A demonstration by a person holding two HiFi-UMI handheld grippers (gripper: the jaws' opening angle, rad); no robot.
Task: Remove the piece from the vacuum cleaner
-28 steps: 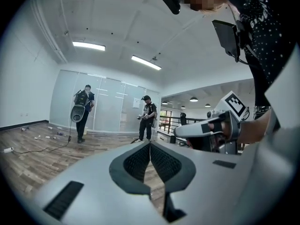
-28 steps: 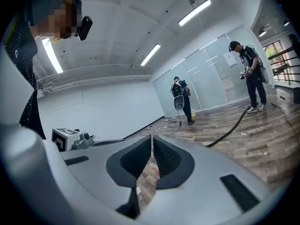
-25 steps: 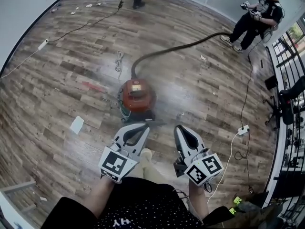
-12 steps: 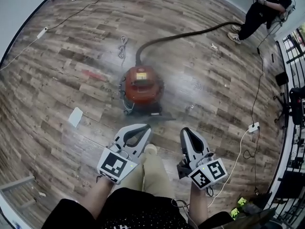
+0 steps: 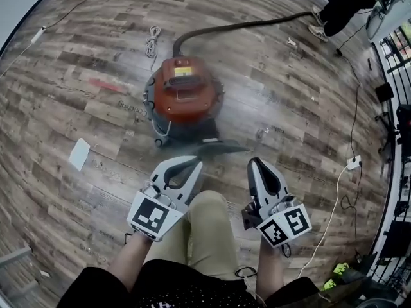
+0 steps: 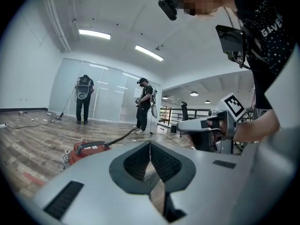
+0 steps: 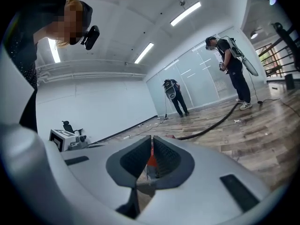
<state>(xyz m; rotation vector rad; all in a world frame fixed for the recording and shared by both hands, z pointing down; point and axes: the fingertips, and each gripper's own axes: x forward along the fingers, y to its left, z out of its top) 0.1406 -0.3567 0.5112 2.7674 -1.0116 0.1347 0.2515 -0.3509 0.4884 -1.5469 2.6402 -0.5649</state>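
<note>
The red vacuum (image 5: 186,95) sits on the wood floor (image 5: 77,95) in the upper middle of the head view. Its black hose (image 5: 244,27) runs off to the upper right. Just below it, the left gripper (image 5: 191,165) and right gripper (image 5: 257,167) point toward it without touching it. Both have their jaws pressed together, holding nothing. A white paper (image 5: 79,154) lies at the left.

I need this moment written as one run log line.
stage: before contact | left gripper: shut, empty | right gripper: shut, empty | vacuum cleaner: ahead of both, untouched, hose attached
</note>
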